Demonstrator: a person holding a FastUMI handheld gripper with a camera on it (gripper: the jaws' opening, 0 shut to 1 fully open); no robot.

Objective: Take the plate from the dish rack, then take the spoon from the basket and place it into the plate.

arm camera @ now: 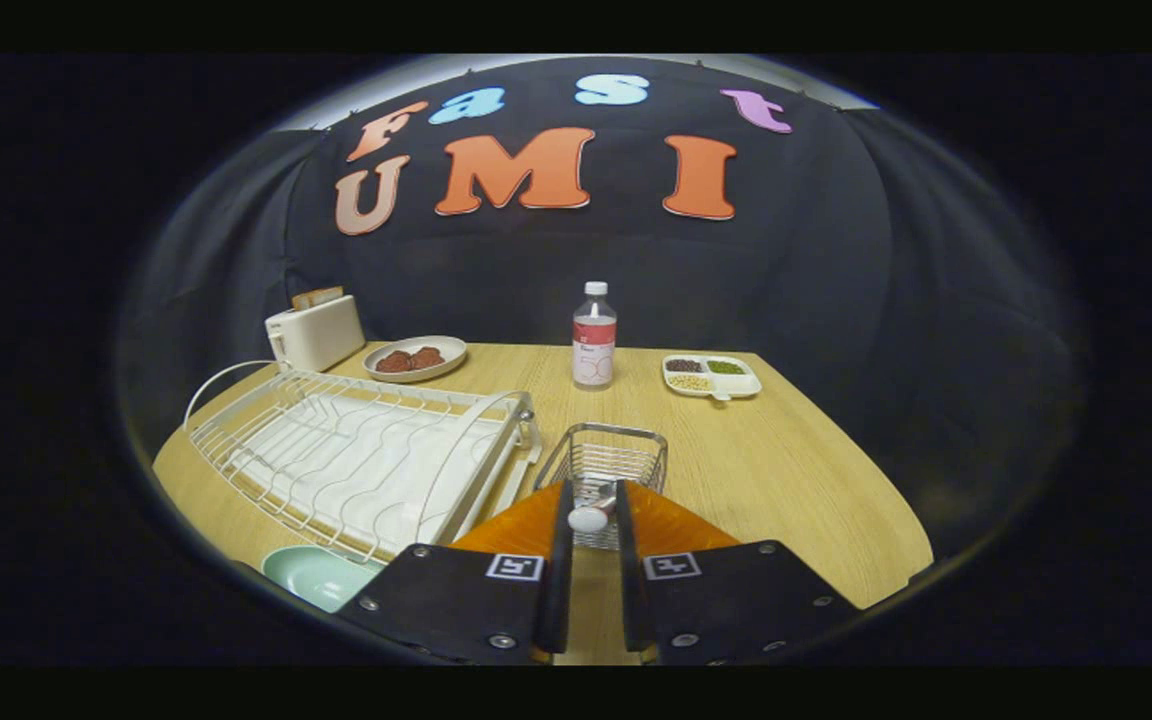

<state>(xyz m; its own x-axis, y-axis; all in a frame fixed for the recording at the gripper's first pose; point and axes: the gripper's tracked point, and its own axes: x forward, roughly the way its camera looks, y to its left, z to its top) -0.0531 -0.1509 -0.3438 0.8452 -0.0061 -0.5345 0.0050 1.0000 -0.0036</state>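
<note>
The gripper (591, 515) has its two fingers drawn close together, pinching the white spoon (591, 517), whose rounded end shows at the fingertips with its handle running back between them. Just beyond the fingertips stands the small silver wire basket (604, 462) on the light wooden table (796, 470), and the spoon sits at or just over its near rim; I cannot tell whether they touch. To the left of the fingers lies the white wire dish rack (356, 460) with its white drip tray, and nearer than the rack, just beside the left finger's body, rests the pale green plate (316, 577), partly cut off. Well beyond the basket a clear plastic bottle with a red label (594, 338) stands upright. Left of it are a shallow beige dish with brown food (415, 357) and a white toaster (314, 332); right of it lies a white divided tray of beans (711, 376).
</note>
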